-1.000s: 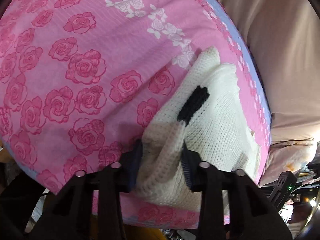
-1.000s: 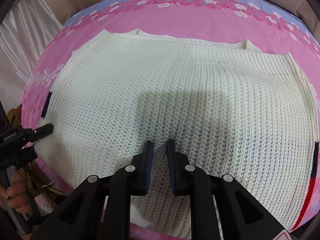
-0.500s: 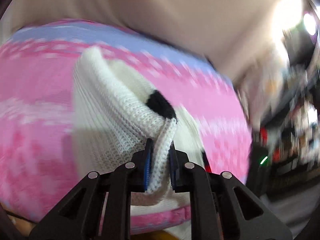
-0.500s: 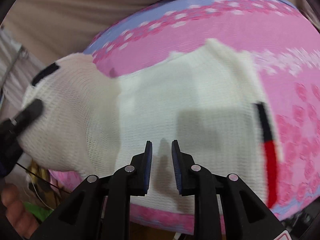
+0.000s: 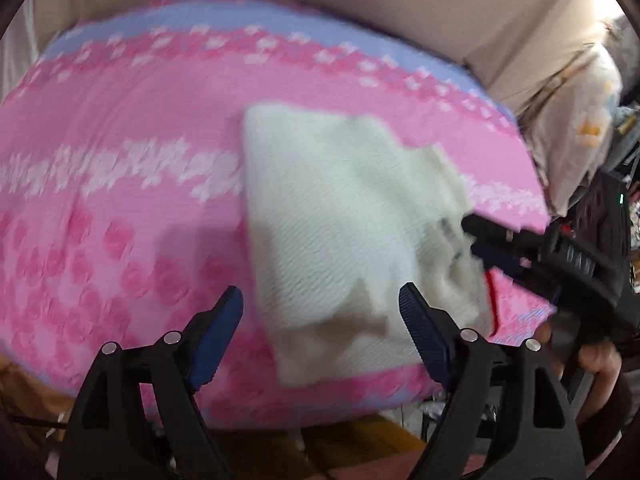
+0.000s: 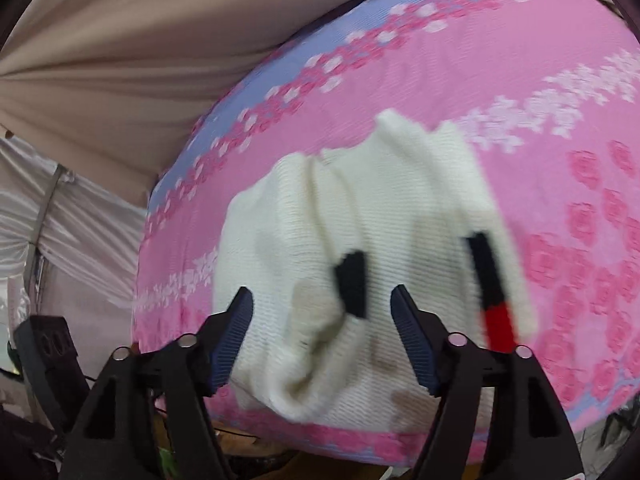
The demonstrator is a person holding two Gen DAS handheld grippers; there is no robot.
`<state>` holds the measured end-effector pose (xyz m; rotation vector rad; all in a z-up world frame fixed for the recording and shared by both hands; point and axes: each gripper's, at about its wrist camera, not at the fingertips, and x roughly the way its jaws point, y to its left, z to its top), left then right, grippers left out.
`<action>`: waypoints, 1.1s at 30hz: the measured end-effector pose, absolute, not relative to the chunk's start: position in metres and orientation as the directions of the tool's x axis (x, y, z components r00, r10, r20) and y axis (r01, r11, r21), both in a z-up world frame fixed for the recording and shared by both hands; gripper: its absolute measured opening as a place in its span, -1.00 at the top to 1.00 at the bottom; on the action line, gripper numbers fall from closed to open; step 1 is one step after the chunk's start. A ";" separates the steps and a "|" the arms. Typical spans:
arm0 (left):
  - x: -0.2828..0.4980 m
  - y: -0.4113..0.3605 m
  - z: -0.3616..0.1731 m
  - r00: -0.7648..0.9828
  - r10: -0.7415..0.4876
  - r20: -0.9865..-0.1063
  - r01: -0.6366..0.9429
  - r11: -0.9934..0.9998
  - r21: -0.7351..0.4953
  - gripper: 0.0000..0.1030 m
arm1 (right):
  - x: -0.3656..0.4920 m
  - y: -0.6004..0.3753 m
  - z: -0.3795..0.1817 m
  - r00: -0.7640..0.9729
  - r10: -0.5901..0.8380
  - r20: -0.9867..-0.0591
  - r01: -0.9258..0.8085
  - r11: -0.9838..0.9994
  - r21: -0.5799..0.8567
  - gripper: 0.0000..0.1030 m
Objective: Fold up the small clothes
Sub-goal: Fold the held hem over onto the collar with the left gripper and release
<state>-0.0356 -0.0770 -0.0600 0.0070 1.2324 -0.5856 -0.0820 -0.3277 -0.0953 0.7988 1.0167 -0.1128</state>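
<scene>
A cream knitted sweater [image 5: 340, 220] lies folded over itself on the pink rose-print bed cover [image 5: 120, 200]. In the right wrist view the sweater [image 6: 360, 220] shows a black cuff [image 6: 352, 284] and a black and red trim strip [image 6: 494, 292]. My left gripper [image 5: 320, 320] is open and empty just above the sweater's near edge. My right gripper [image 6: 322, 324] is open and empty, its jaws wide on either side of the folded sleeve. In the left wrist view the right gripper [image 5: 480, 242] reaches in at the sweater's right edge.
A beige curtain [image 6: 120, 40] hangs behind the bed. A pale pillow [image 5: 580, 128] lies off the bed's right end. Dark equipment [image 6: 44, 344] stands left of the bed. The cover's blue border [image 5: 240, 24] marks the far edge.
My left gripper has let go of the sleeve and opened wide; the sleeve now lies folded across the sweater. My right gripper has opened too. Both cameras have swung round.
</scene>
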 end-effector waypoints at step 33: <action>-0.050 -0.132 -0.085 0.081 -0.380 -0.921 0.516 0.807 -0.287 -0.51 | -0.168 -0.366 -0.133 0.570 0.247 -0.783 0.509 0.642 0.573 0.70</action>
